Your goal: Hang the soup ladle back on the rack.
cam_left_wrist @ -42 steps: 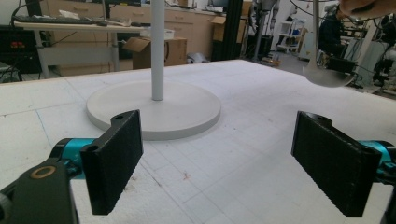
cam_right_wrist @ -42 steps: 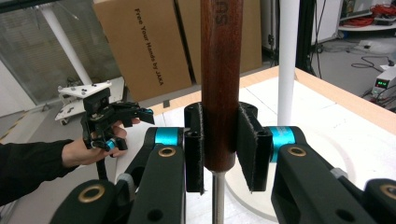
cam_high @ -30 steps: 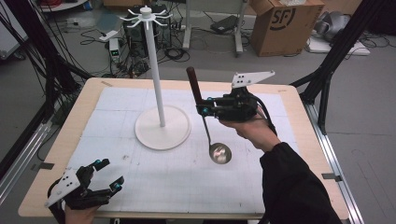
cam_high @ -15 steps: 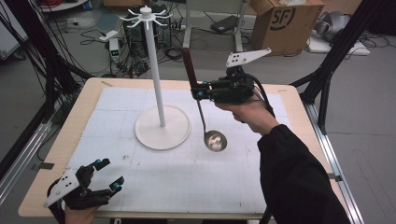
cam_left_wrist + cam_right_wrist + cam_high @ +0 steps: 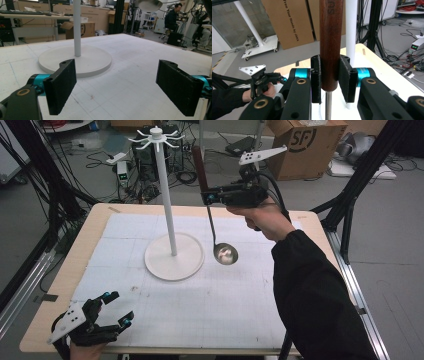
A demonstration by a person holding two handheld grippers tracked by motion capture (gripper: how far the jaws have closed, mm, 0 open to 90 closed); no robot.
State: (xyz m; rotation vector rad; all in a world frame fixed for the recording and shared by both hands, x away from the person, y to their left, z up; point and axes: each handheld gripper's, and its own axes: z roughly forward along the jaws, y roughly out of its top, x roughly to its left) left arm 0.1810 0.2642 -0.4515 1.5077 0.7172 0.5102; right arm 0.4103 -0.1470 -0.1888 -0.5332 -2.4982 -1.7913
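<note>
Jaws clamping wooden ladle handle [image 5: 331,45], white pole [image 5: 351,27]

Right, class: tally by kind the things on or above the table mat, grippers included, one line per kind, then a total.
Ladles: 1, the wooden-handled ladle clamped in the right gripper
Hook stands: 1, the white stand
Grippers: 2, the right one plus the open left gripper
Total: 4

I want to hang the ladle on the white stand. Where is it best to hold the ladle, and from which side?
Grip the ladle by its brown wooden handle, near the lower end, as the right gripper does now. Come from the side, level, jaws across the handle. The handle is thick and upright, the bowl hangs below, and the top stays free for the stand's hooks.
</note>
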